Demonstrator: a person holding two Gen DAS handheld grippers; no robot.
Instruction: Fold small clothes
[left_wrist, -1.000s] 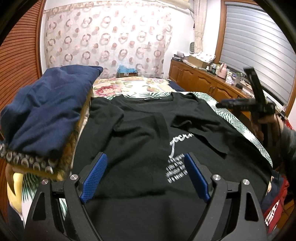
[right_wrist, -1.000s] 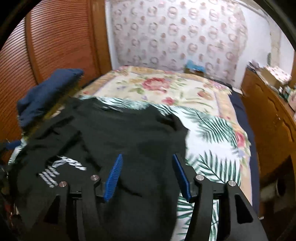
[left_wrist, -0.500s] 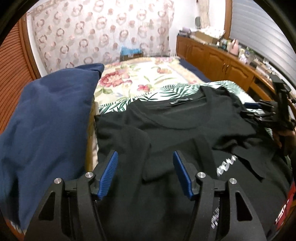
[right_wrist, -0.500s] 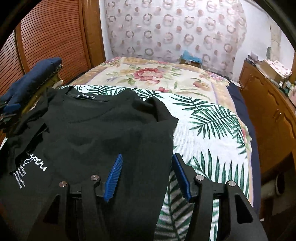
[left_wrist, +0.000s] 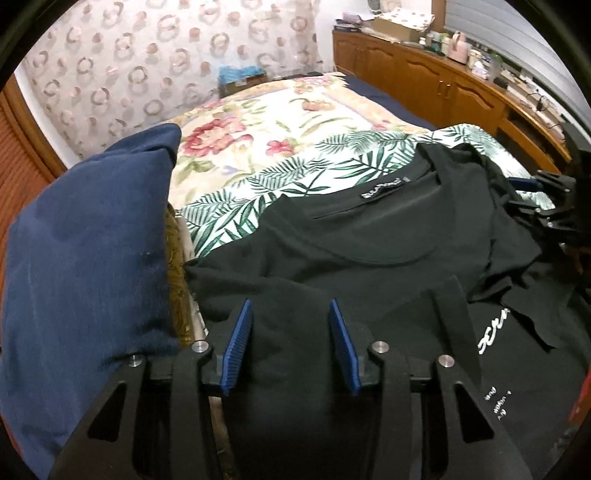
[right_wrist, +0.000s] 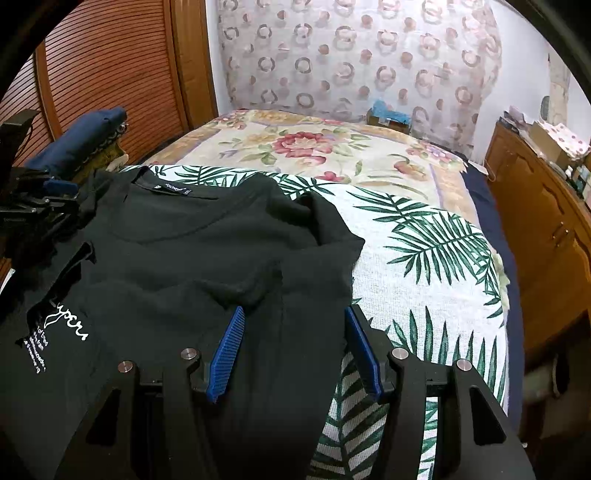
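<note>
A black T-shirt (left_wrist: 369, 236) (right_wrist: 192, 251) with white print lies face up on the bed, collar toward the far end, both sleeves folded inward. My left gripper (left_wrist: 289, 306) hovers over the shirt's left shoulder beside the navy cushion. Its jaws are closing, with shirt fabric lying between the blue pads, which do not press on it. My right gripper (right_wrist: 293, 314) stands open over the shirt's right side edge, one pad above the shirt and one above the leaf-print cloth. Each gripper also shows in the other's view: left gripper (right_wrist: 37, 199), right gripper (left_wrist: 543, 206).
A navy cushion (left_wrist: 85, 258) (right_wrist: 81, 140) on a patterned stack stands at the shirt's left. The leaf-print cloth (right_wrist: 424, 258) and floral bedspread (left_wrist: 258, 122) cover the bed. Wooden cabinets (right_wrist: 546, 221) run along the right, louvred wooden doors (right_wrist: 110, 66) along the left.
My left gripper swung left and forward to the shirt's left shoulder, and its jaws narrowed. My right gripper shifted slightly down toward the shirt's right edge, jaw width unchanged.
</note>
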